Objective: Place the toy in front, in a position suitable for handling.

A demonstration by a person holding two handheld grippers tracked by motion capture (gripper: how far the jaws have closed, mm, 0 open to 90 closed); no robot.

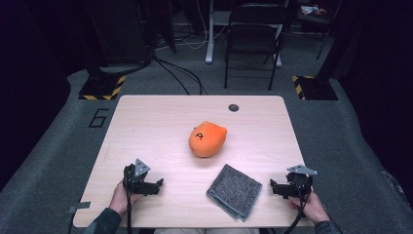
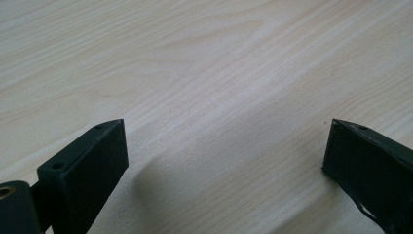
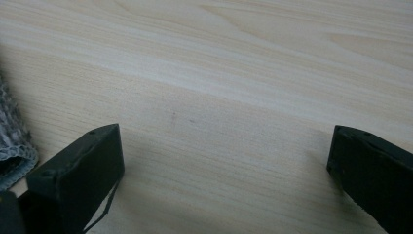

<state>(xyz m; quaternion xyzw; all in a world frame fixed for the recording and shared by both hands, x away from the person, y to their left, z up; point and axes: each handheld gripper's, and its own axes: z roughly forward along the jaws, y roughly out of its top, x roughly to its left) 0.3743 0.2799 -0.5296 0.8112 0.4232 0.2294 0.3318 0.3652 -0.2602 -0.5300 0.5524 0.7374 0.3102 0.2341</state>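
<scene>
Nothing is being handled yet, so all of the work appears to be left. The folded grey cloth is lying flat on the bench, at its near edge, and it serves here as the landmark. The orange plush toy is resting beyond the cloth, near the middle of the bench, well apart from both tools.

The left tool is sitting to the left of the cloth, apart from it, with its jaws standing wide and nothing between them; in the left gripper view only bare wood is lying between the jaws. The right tool is sitting just to the right of the cloth, also spread wide and empty; the cloth's fringe is showing at the left edge of the right gripper view.

Both hands are resting low at the near edge, each tool pointing inward toward the cloth. The right hand is lying nearer to the cloth than the left hand.
</scene>
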